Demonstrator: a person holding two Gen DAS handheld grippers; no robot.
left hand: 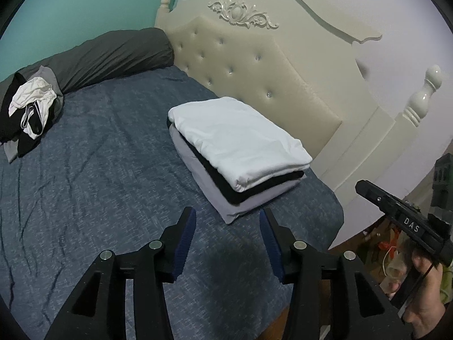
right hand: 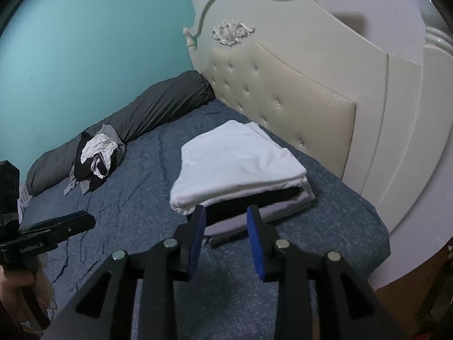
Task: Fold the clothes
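3 folded garments are stacked (left hand: 237, 153) mid-frame beside the headboard (left hand: 254, 65), apart from the unfolded pile (left hand: 31, 110) at upper left. Left hand-held gripper (left hand: 228, 221) and right hand-held gripper (right hand: 225, 216) are held open, empty.

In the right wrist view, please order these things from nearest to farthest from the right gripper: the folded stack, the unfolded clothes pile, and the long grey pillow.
From the right gripper, nearest first:
1. Folded stack: directly ahead, just past the fingertips, near the headboard.
2. Unfolded clothes pile: farther back, to the left on the bed.
3. Long grey pillow: behind the pile, along the teal wall.
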